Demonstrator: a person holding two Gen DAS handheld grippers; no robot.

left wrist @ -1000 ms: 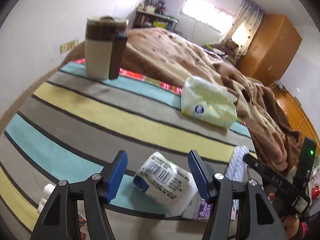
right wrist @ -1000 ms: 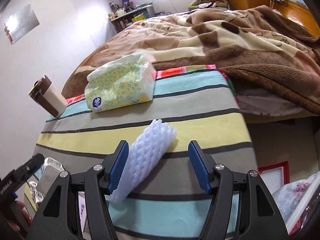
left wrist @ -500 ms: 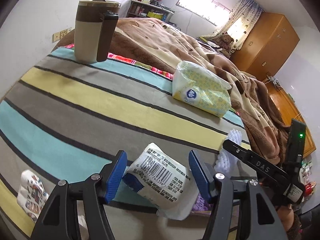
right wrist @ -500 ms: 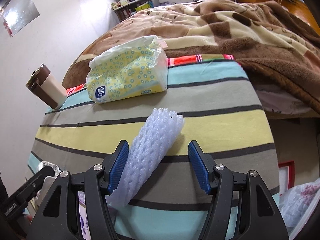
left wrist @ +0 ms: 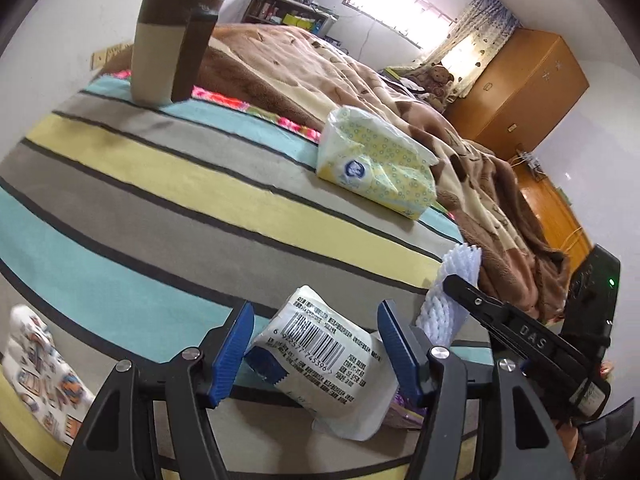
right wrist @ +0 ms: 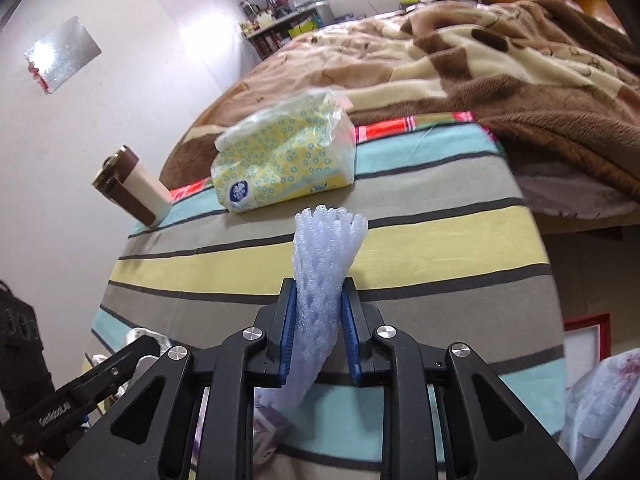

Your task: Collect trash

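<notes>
A white snack wrapper with a barcode (left wrist: pixel 320 360) lies at the near edge of the striped cloth (left wrist: pixel 160 208). My left gripper (left wrist: pixel 316 344) is open and straddles the wrapper, its blue pads close at both sides without squeezing it. A white foam net sleeve (right wrist: pixel 328 240) sticks up and forward from my right gripper (right wrist: pixel 319 300), which is shut on it. The pads pinch its lower middle and its bottom end droops below the fingers. The left wrist view shows the same sleeve (left wrist: pixel 456 280) to the right, behind a black finger (left wrist: pixel 520 332) of the right gripper.
A yellow tissue pack (right wrist: pixel 284 160) and a brown and cream tumbler (left wrist: pixel 168 48) stand further back on the cloth. A small patterned packet (left wrist: pixel 36 380) lies at the left, a purple packet (left wrist: pixel 400 412) under the wrapper. A brown blanket (right wrist: pixel 500 60) covers the bed behind. A plastic bag (right wrist: pixel 600 400) hangs at the right.
My right gripper's jaws closed on the foam net, which now points up between them. The left wrist view tilted, and the wrapper looks larger between the left pads, which stay as wide.
</notes>
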